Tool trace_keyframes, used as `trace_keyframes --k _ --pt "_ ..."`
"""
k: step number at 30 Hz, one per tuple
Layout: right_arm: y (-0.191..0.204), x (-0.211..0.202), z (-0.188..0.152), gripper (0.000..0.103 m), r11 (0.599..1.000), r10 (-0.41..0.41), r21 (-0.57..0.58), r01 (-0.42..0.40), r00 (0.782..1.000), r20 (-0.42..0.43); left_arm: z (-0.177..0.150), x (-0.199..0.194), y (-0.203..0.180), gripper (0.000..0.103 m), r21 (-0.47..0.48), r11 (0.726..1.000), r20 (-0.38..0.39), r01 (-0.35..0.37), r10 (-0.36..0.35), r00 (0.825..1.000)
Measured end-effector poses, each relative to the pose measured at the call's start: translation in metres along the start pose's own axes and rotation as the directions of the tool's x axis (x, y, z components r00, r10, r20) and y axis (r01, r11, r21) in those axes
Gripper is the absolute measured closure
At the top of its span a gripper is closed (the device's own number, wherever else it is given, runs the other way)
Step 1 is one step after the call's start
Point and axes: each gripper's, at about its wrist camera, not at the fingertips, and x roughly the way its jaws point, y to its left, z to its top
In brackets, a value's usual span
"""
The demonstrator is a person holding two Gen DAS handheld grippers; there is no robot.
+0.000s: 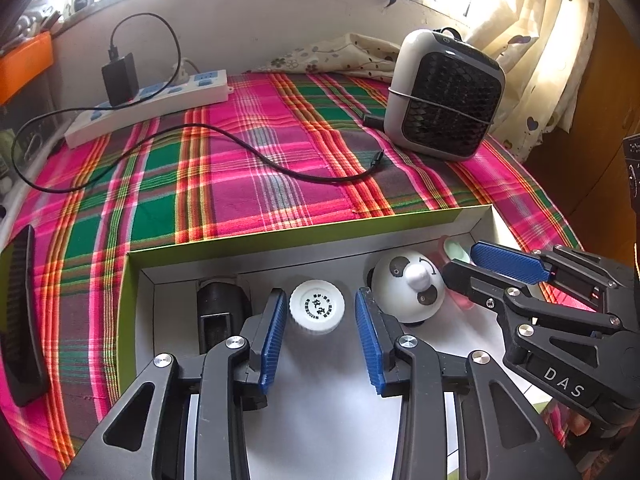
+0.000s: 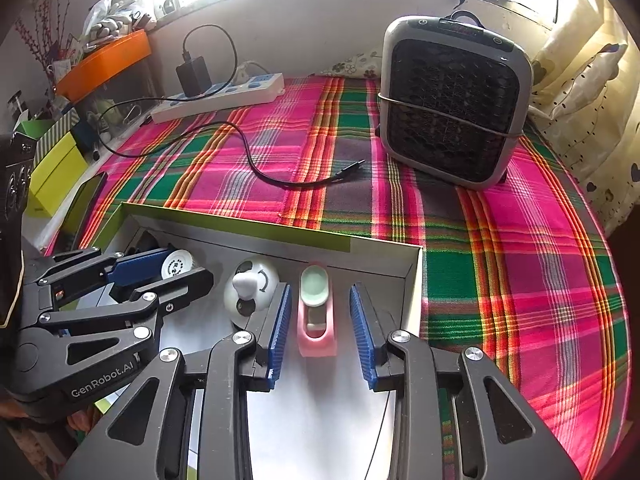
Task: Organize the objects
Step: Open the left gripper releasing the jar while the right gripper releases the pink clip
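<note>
Left wrist view: left gripper [image 1: 320, 308] down inside the shallow white cardboard box with a green rim [image 1: 240, 240], blue ribbed fingers [image 1: 274, 340] spread wide on either side of the white round ribbed-cap bottle [image 1: 317, 307], no contact visible, nothing held. Beside the bottle, a white round panda-faced timer [image 1: 408, 286] and a black boxy object [image 1: 218, 312] in the same box. Right wrist view: right gripper [image 2: 318, 320] likewise parted wide, straddling the pink plastic holder with a pale green top [image 2: 317, 312], left pad just beside the timer, neither pad clearly touching the holder. Likely the sorting stage, with all 4 small items lying in the box on the pink and green plaid-covered table [image 2: 520, 260]; whether placing or picking, impossible to tell. Next move, by judgement: either closing squarely on bottle and holder, or lifting straight up clear of the box walls without nudging the timer. Grey square fan heater [image 2: 452, 100], white power strip [image 2: 224, 96] and loose black cable [image 2: 256, 164] outside the box.
</note>
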Motion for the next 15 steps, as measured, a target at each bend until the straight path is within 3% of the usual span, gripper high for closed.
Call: trace_keyframes --k 15 --pt "0.003 -0.025 -0.015 0.066 1.000 0.014 0.013 -0.015 0.999 0.035 -0.015 -0.035 0.003 0.068 -0.021 1.000 0.046 -0.013 0.014 0.999"
